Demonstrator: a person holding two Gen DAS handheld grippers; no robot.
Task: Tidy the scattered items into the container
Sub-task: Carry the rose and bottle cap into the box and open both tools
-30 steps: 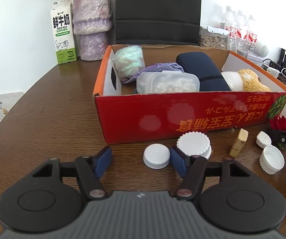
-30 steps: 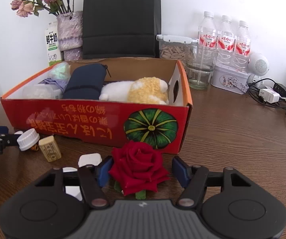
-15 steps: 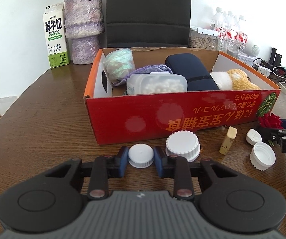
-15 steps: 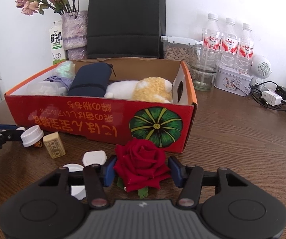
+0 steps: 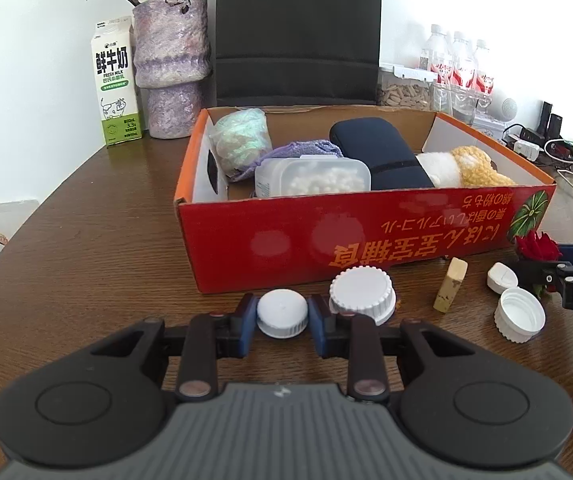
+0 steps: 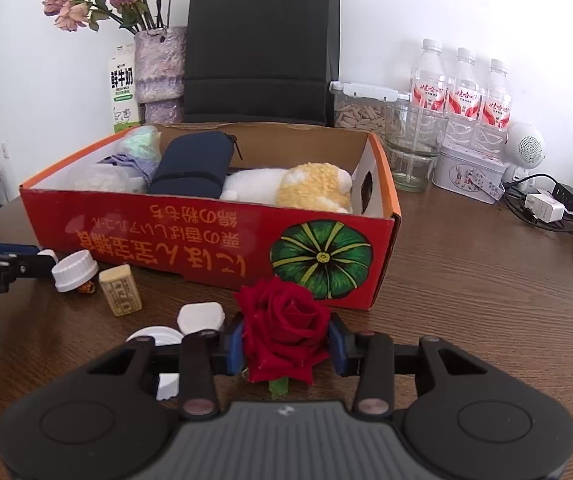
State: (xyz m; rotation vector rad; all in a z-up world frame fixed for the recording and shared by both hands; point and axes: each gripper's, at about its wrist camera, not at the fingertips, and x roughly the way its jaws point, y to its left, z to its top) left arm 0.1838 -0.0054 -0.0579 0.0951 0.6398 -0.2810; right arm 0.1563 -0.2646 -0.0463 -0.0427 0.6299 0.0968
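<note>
The red cardboard box [image 5: 366, 240] stands open on the wooden table with a navy pouch, a plush toy and a clear tub inside. In front of it my left gripper [image 5: 282, 330] is shut on a small white cap [image 5: 282, 314], its blue pads pressing both sides. A larger ridged white cap [image 5: 363, 290], a beige block [image 5: 451, 290], a flip lid [image 5: 502, 276] and an upturned white cap [image 5: 520, 314] lie to its right. By the box's right corner my right gripper [image 6: 286, 346] has its jaws closing on a red rose [image 6: 286, 328], pads touching the petals.
Behind the box [image 6: 206, 236] are a purple vase [image 5: 170, 68], a milk carton [image 5: 114, 84] and a black paper bag [image 6: 260, 44]. Water bottles [image 6: 462, 88], a glass jar [image 6: 414, 152], a tin [image 6: 468, 174] and chargers with cables [image 6: 542, 208] crowd the back right.
The left jaws closed onto the small white cap, which now sits clamped between the pads. The right jaws narrowed around the rose until they touch it. Neither hand shifted much.
</note>
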